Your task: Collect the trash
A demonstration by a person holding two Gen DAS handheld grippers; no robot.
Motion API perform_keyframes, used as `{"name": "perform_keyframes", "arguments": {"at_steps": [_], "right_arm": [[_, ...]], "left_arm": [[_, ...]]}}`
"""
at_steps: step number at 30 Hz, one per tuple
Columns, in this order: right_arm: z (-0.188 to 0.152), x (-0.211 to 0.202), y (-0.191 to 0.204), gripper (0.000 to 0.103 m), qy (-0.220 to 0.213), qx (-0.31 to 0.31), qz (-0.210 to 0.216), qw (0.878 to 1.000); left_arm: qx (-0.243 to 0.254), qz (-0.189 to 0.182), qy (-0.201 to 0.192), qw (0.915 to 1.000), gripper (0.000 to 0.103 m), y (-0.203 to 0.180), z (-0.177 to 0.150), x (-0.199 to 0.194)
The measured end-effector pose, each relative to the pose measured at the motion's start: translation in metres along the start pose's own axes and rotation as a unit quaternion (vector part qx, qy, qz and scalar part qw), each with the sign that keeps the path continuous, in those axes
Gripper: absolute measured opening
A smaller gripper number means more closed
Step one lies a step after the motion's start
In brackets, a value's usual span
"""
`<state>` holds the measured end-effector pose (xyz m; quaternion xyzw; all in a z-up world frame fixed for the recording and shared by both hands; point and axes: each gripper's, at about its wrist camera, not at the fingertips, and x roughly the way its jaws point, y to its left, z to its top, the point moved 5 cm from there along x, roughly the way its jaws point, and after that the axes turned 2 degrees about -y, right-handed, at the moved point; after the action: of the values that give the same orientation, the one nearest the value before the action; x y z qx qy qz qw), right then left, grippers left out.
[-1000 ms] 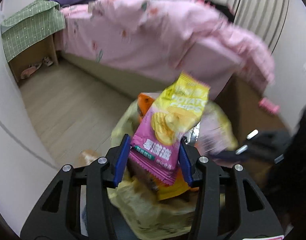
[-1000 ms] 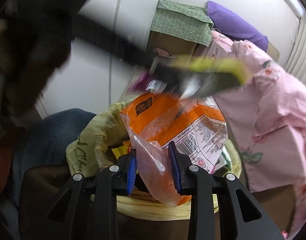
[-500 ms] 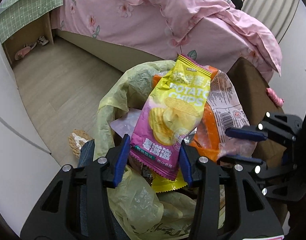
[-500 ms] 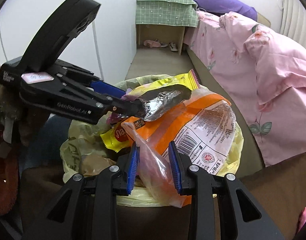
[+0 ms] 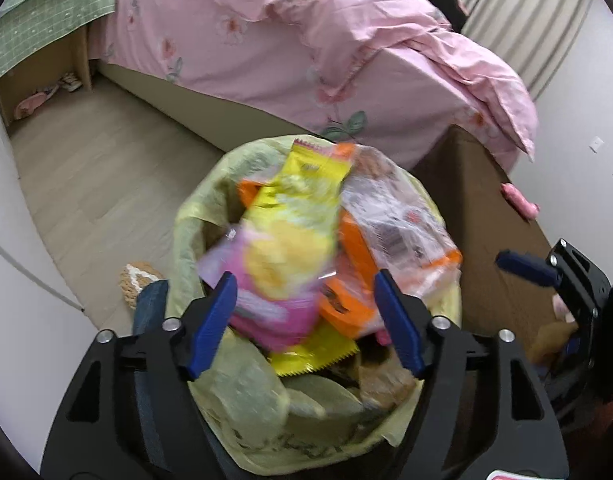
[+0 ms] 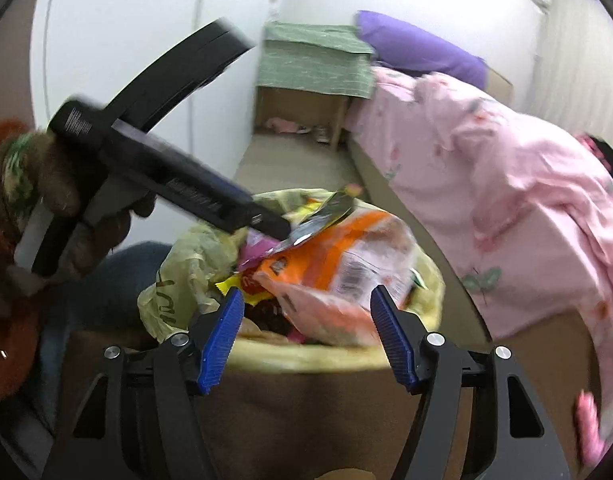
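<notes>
- the left gripper (image 5: 306,308) has its blue pads spread and its jaws are opening; the pink-and-yellow chip bag (image 5: 286,256) lies between them, blurred, with neither pad pressing on it, so it is released.
- the right gripper (image 6: 306,318) is also spreading, its jaws opening; the clear corner of the orange bag (image 6: 346,268) sits between the pads but is not pinched, so this one is let go too.
- both bags lie on top of the trash heaped in the yellow bin bag (image 5: 194,220), the chip bag leaning over the orange one.
- a small yellow wrapper (image 5: 314,350) with a zigzag edge pokes out beneath the chip bag, near the left gripper's pads.
- in the right wrist view a gloved hand (image 6: 66,200) grips the left gripper's handle at the left edge, above a blue denim leg (image 6: 118,280).
- the bin bag stands just beside a brown block (image 5: 494,224), which carries a small pink thing (image 5: 520,200) near its far side.
- a brown slipper (image 5: 138,280) lies on the wood floor (image 5: 106,168) left of the bin bag.
- past the floor is a bed (image 5: 306,60) under a pink flowered quilt, with a purple pillow (image 6: 418,48) at its head.
- a side table (image 6: 306,108) under a green checked cloth stands beside the pillow, with shoes tucked beneath it.
</notes>
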<state>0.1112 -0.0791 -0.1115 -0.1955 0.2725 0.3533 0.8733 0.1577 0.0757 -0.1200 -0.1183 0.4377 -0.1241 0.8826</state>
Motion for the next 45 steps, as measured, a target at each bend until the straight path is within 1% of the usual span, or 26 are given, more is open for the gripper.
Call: {"name": "perform_keyframes", "arguments": {"at_steps": [1,2,3,4,6,7,9,10,12,13,16,19,21,23,26,28,33,45], "right_arm": [[-0.001,-0.012,-0.008,0.062,-0.008,0.037,-0.009,0.999],[-0.001,-0.017,-0.010,0.063,-0.012,0.050,-0.011,0.999],[-0.001,-0.025,-0.014,0.069,-0.018,0.072,-0.014,0.997],[-0.002,-0.038,-0.020,0.071,-0.024,0.105,-0.022,0.994],[-0.003,-0.050,-0.024,0.071,-0.025,0.131,-0.032,0.991],[-0.003,-0.056,-0.024,0.071,-0.025,0.142,-0.037,0.989],[-0.008,-0.070,-0.023,0.071,-0.011,0.165,-0.049,0.985],[-0.012,-0.079,-0.020,0.071,-0.005,0.177,-0.054,0.983],[-0.015,-0.093,-0.016,0.071,-0.014,0.179,-0.064,0.982],[-0.017,-0.102,-0.011,0.071,-0.022,0.175,-0.077,0.981],[-0.025,-0.110,-0.009,0.071,-0.019,0.181,-0.099,0.978],[-0.032,-0.122,-0.006,0.071,-0.023,0.203,-0.109,0.973],[-0.035,-0.127,-0.006,0.071,-0.026,0.205,-0.120,0.971],[-0.036,-0.131,-0.005,0.071,-0.031,0.205,-0.124,0.970],[-0.035,-0.135,-0.005,0.071,-0.036,0.198,-0.137,0.970],[-0.034,-0.136,-0.005,0.071,-0.040,0.197,-0.149,0.968],[-0.034,-0.133,-0.012,0.071,-0.041,0.208,-0.146,0.966],[-0.037,-0.127,-0.016,0.071,-0.035,0.220,-0.139,0.965]], "left_arm": [[-0.001,-0.004,-0.007,1.0000,0.081,-0.003,-0.002,-0.005],[-0.003,-0.004,-0.014,0.9999,0.083,-0.005,-0.004,-0.009],[-0.006,-0.002,-0.023,0.9997,0.086,-0.007,-0.006,-0.016],[-0.006,0.003,-0.035,0.9994,0.088,-0.012,-0.009,-0.025],[0.002,0.022,-0.054,0.9983,0.093,-0.022,-0.013,-0.040],[0.010,0.038,-0.073,0.9966,0.093,-0.030,-0.017,-0.053],[0.020,0.048,-0.100,0.9936,0.093,-0.043,-0.025,-0.072],[0.027,0.059,-0.116,0.9912,0.093,-0.052,-0.031,-0.085],[0.041,0.077,-0.130,0.9877,0.093,-0.065,-0.041,-0.099],[0.048,0.087,-0.137,0.9855,0.093,-0.072,-0.046,-0.105],[0.055,0.109,-0.157,0.9799,0.093,-0.085,-0.058,-0.120],[0.054,0.127,-0.166,0.9763,0.093,-0.091,-0.069,-0.132],[0.058,0.158,-0.172,0.9707,0.093,-0.095,-0.075,-0.138],[0.053,0.177,-0.175,0.9671,0.093,-0.095,-0.080,-0.144],[0.046,0.172,-0.175,0.9683,0.093,-0.095,-0.079,-0.148],[0.048,0.173,-0.177,0.9677,0.093,-0.095,-0.079,-0.149],[0.053,0.168,-0.176,0.9685,0.093,-0.099,-0.079,-0.147],[0.046,0.175,-0.166,0.9693,0.093,-0.092,-0.076,-0.138]]}}
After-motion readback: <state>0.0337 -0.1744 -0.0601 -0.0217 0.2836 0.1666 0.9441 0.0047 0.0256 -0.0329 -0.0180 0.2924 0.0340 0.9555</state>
